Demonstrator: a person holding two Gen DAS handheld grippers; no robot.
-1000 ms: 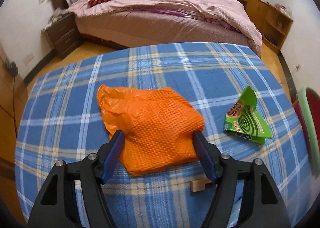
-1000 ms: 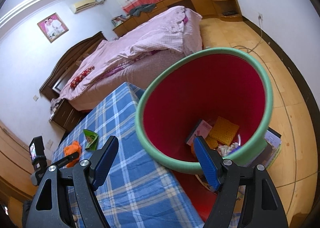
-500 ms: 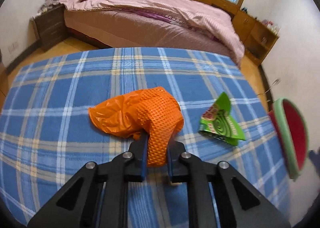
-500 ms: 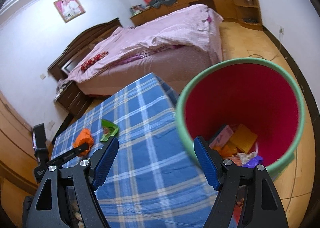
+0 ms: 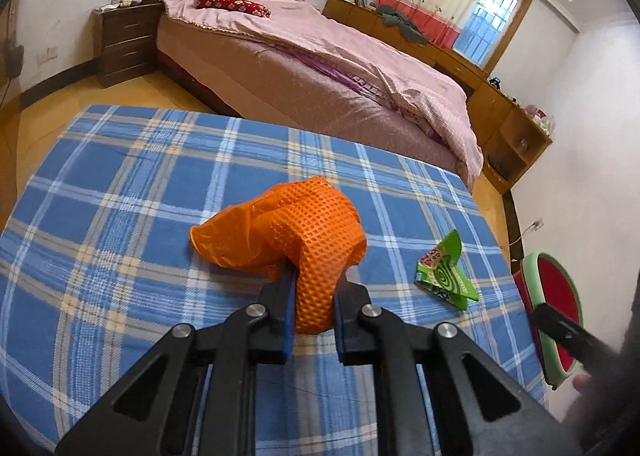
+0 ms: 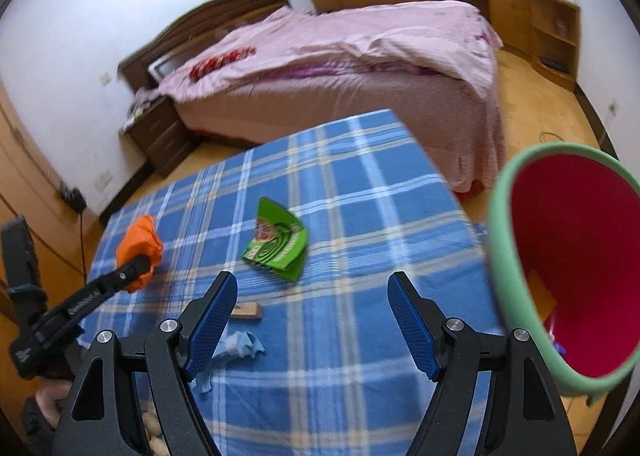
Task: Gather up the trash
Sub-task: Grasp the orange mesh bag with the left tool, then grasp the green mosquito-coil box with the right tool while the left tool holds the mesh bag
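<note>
My left gripper [image 5: 314, 296] is shut on an orange mesh bag [image 5: 304, 236] and holds it just above the blue plaid table [image 5: 140, 196]. The bag also shows in the right wrist view [image 6: 140, 244], in the left gripper at far left. A green wrapper [image 5: 444, 272] lies on the table to the right; in the right wrist view it [image 6: 278, 242] lies ahead of my right gripper [image 6: 312, 296], which is open and empty over the table. The red bin with a green rim [image 6: 568, 256] stands at the table's right edge.
A small wooden block [image 6: 248, 311] and a crumpled blue scrap [image 6: 236, 348] lie on the table near my right gripper's left finger. A bed with pink covers [image 5: 320, 56] stands beyond the table. A dark nightstand [image 5: 124, 44] is at the back left.
My left gripper closed on the orange bag and lifted it a little. My right gripper swung left from over the bin to over the table, facing the green wrapper.
</note>
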